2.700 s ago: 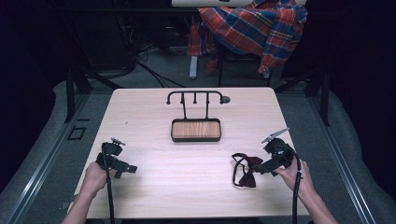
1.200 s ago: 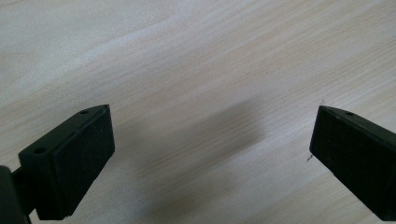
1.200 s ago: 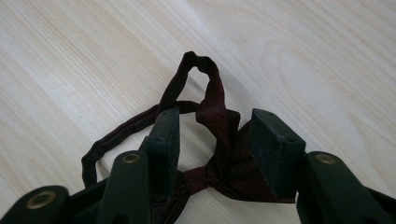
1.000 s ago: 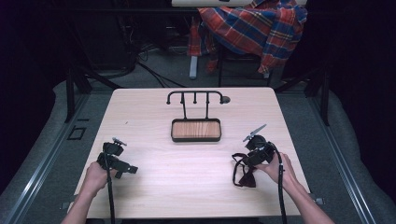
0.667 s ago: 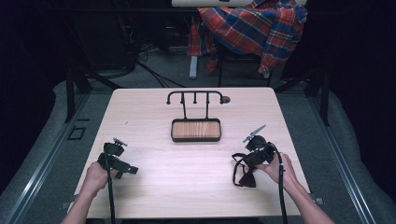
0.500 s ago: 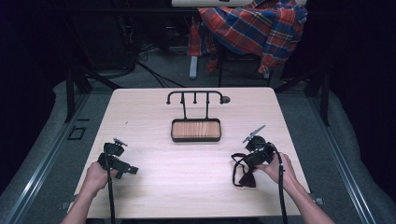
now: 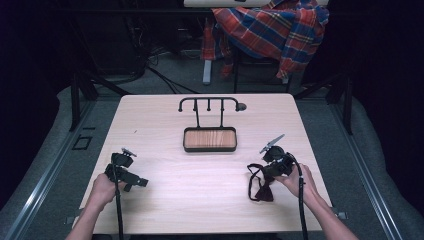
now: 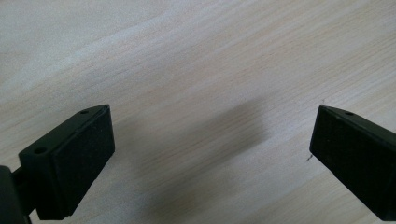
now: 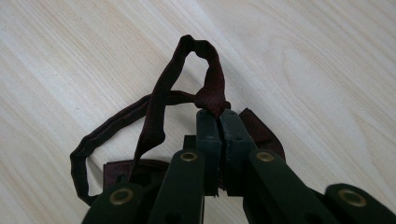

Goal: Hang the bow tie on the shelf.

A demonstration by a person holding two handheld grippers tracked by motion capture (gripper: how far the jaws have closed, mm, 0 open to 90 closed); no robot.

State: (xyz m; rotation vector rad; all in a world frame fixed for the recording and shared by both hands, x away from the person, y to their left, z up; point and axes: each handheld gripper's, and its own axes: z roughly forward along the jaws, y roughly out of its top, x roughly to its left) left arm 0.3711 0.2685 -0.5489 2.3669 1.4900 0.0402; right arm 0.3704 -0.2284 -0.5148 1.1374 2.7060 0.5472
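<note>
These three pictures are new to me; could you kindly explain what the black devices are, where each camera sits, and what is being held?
A person sits at a wooden table holding a hand-operated claw in each hand. The high view looks down from above; each of the other two pictures comes from a camera riding on one claw, looking along its black jaws. The left claw is open over bare wood. The right claw has just been closing and now pinches the strap of a dark red bow tie, which lies on the table. Farther back stands a black hook rack with a wooden tray base. A plaid cloth hangs behind the table.
</note>
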